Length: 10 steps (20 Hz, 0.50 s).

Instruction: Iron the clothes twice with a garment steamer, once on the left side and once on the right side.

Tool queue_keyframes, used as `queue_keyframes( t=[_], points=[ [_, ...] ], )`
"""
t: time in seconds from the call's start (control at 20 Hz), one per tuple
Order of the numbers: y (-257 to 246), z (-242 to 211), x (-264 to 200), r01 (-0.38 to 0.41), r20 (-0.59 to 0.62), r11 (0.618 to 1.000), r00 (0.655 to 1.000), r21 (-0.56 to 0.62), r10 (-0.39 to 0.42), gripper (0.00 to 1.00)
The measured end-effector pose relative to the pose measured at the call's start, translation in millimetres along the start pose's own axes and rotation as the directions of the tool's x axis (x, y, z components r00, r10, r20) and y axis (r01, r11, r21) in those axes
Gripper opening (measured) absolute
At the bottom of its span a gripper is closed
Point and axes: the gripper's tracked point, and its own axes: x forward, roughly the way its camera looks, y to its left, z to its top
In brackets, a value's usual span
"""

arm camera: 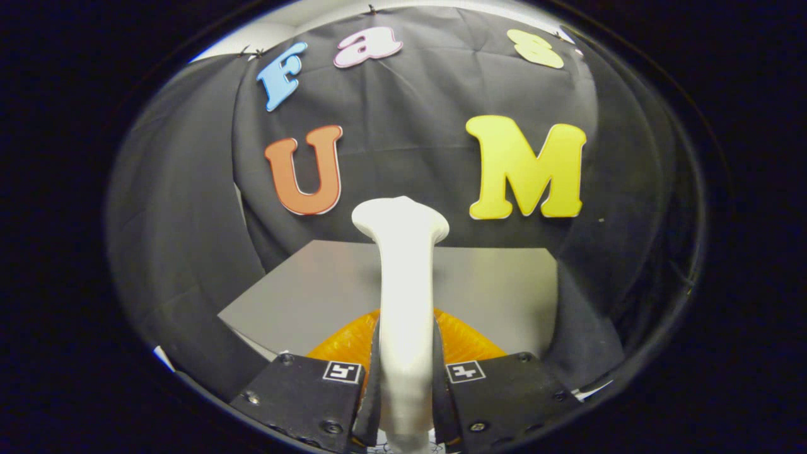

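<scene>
A white garment steamer (403,284) stands upright between my fingers, its handle running up from the gripper (405,384) to a wider head at the top. Both fingers press on the handle's sides, so the gripper is shut on it. Under the steamer, just ahead of the fingers, lies an orange garment (470,340) on a grey table (315,290); the steamer's handle and my fingers hide most of it.
The black cloth wall (410,145) rises straight behind the table's far edge and folds around on both sides. Bare grey tabletop stretches left and right of the steamer beyond the orange garment.
</scene>
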Motion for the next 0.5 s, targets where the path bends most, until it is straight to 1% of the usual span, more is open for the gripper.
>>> queue_keyframes(
  t=[0.35, 0.5],
  points=[
    [-28.4, 19.1, -103.0, -0.018, 0.082, 0.998, 0.997, 0.068, 0.013, 0.36],
    [-46.5, 35.0, -152.7, 0.008, 0.143, 0.999, 0.990, 0.051, -0.015, 0.35]
  ],
)
